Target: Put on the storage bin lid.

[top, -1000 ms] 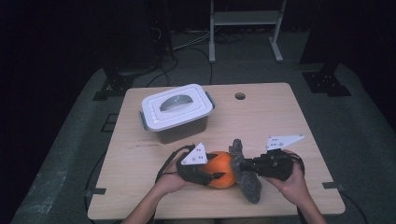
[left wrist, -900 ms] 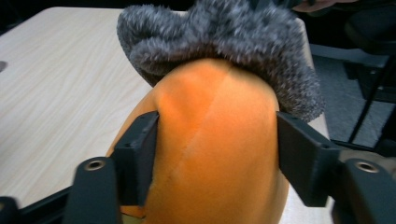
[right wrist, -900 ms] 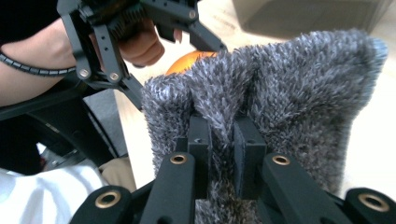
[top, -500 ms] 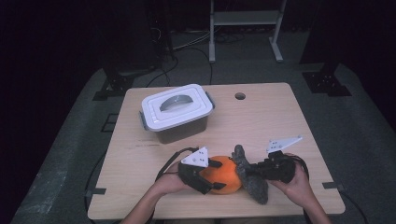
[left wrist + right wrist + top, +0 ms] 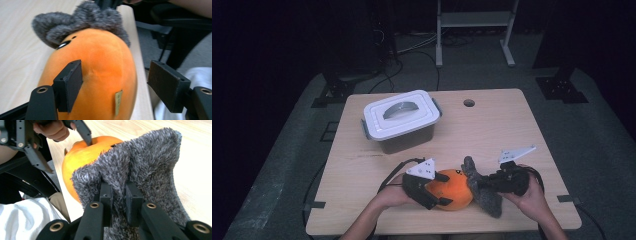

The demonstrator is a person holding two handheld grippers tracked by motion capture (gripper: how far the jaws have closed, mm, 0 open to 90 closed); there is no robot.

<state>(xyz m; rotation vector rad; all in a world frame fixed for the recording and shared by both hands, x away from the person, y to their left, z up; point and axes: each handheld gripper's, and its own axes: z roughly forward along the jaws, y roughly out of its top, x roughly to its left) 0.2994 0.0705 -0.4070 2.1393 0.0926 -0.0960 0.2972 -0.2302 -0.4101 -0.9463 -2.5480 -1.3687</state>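
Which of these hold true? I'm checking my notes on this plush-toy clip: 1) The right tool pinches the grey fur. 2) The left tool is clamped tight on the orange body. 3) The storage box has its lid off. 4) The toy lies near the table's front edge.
1) True: the right tool is shut on the grey fur.
2) False: the left tool has just been opening; one pad touches the orange body, the other stands clear.
3) False: the storage box has its lid on.
4) True.

High view looks down; both gripper views closely share the plush toy (image 5: 457,190).
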